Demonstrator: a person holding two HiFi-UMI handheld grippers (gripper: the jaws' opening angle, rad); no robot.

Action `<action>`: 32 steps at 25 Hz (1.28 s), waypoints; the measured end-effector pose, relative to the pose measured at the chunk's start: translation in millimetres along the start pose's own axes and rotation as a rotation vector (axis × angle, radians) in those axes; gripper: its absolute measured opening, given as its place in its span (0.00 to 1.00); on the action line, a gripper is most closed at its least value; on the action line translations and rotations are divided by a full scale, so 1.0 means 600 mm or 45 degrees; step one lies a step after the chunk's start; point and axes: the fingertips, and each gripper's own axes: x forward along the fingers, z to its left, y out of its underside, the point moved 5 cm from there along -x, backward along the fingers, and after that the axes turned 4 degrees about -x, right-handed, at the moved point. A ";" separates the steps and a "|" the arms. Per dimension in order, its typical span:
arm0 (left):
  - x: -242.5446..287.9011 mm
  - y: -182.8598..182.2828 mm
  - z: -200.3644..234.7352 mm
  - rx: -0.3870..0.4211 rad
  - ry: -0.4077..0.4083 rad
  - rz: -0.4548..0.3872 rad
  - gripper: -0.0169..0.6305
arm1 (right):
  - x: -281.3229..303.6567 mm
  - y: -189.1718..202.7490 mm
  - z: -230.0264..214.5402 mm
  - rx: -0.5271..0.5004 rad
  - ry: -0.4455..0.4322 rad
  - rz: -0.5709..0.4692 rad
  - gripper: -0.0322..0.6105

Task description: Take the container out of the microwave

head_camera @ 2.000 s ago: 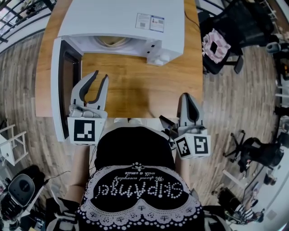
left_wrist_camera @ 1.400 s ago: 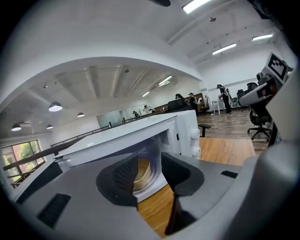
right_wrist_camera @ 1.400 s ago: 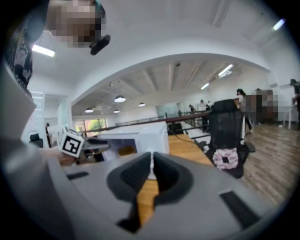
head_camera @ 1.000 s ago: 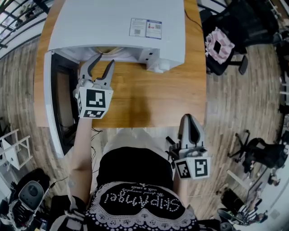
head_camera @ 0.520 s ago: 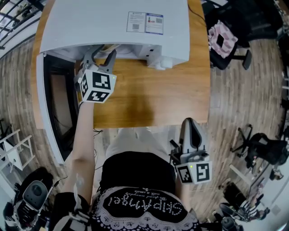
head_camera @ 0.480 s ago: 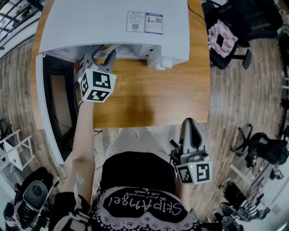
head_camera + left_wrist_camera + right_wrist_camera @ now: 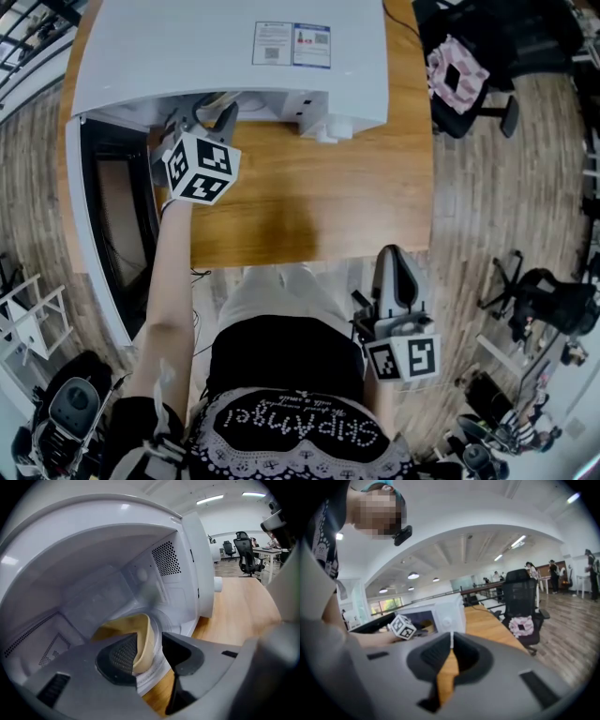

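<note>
- Container (image 7: 143, 641): tan, thin-walled, sitting inside the microwave (image 7: 225, 56) cavity, right at the tips of the left gripper (image 7: 150, 641).
- Left gripper: jaws a moderate way apart and straddling the container's near wall. One textured pad is on the inner side of the wall. The other jaw is outside it, and a gap shows there.
- Head view: left gripper (image 7: 202, 114) is reached forward with its tips under the microwave's front edge. The open door (image 7: 80, 234) is swung out to its left.
- Right gripper (image 7: 451, 644): jaws closed tip to tip, nothing between them.
- Right gripper (image 7: 395, 267) is held low, near the person's body, just off the near edge of the table (image 7: 309, 187) and well apart from the microwave.
- Beyond the right gripper's tips: a black chair (image 7: 522, 602) with a pink cushion (image 7: 520, 625).
</note>
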 end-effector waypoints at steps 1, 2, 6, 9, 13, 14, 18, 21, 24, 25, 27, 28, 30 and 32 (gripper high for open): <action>0.002 0.001 -0.001 0.003 0.004 0.006 0.32 | 0.000 0.001 0.000 0.001 0.000 0.001 0.11; 0.003 0.002 -0.002 0.006 0.008 0.013 0.32 | 0.000 0.001 0.000 0.002 0.000 0.001 0.11; 0.006 0.004 -0.001 0.009 0.018 0.036 0.32 | 0.001 0.004 0.003 0.006 -0.001 0.008 0.11; 0.011 0.006 0.001 0.018 0.020 0.053 0.31 | 0.003 0.006 0.005 0.006 -0.005 0.010 0.11; 0.013 0.006 0.003 0.040 0.020 0.065 0.27 | 0.006 0.006 0.010 0.006 -0.011 0.009 0.11; 0.013 0.006 0.003 0.047 0.022 0.067 0.27 | 0.007 0.006 0.011 0.007 -0.011 0.010 0.11; 0.015 0.006 0.001 0.068 0.028 0.078 0.26 | 0.010 0.010 0.012 0.030 -0.010 0.014 0.11; 0.015 0.004 0.001 0.074 0.034 0.084 0.23 | 0.011 0.011 0.014 0.033 -0.009 0.016 0.11; 0.015 0.004 0.003 0.086 0.033 0.096 0.20 | 0.013 0.010 0.014 0.039 -0.007 0.013 0.11; 0.016 0.004 0.004 0.088 0.032 0.099 0.19 | 0.013 0.010 0.014 0.040 -0.007 0.013 0.11; 0.016 0.003 0.007 0.088 0.031 0.101 0.15 | 0.015 0.010 0.014 0.044 -0.005 0.015 0.11; 0.016 0.003 0.008 0.089 0.031 0.101 0.15 | 0.015 0.010 0.014 0.047 -0.005 0.016 0.11; 0.015 0.002 0.009 0.091 0.029 0.100 0.12 | 0.016 0.011 0.014 0.053 -0.003 0.020 0.11; 0.014 0.002 0.009 0.093 0.029 0.098 0.10 | 0.017 0.011 0.014 0.055 -0.001 0.022 0.11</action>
